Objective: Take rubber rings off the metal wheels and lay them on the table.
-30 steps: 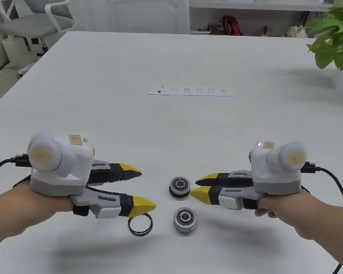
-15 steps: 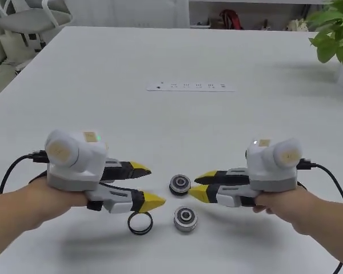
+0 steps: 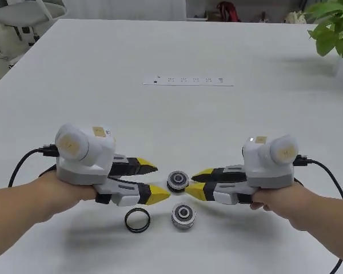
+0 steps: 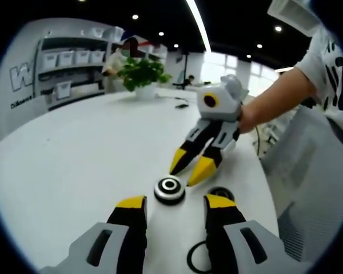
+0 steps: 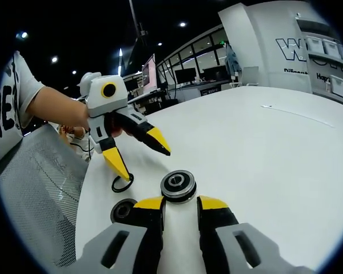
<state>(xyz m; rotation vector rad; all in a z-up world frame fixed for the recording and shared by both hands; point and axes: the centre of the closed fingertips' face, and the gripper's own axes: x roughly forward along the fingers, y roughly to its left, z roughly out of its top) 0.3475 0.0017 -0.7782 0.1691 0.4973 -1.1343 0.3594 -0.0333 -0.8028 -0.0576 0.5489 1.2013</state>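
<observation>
The left gripper (image 3: 159, 180) and right gripper (image 3: 191, 182), jaws apart, faced 1 wheel (image 3: 178, 180) between them; 1 ring (image 3: 137, 220) lay nearby.

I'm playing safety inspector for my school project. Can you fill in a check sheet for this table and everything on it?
Surface: white table, flat.
Job's things: far wheel between the two grippers' tips; near wheel closer to the person; one rubber ring lying loose on the table beside the near wheel.
Clutter: power strip farther back.
Grippers: left gripper open, empty; right gripper open, empty.
Cables: left cable and right cable trail back from the grippers.
Surroundings: green plant, office chair.
</observation>
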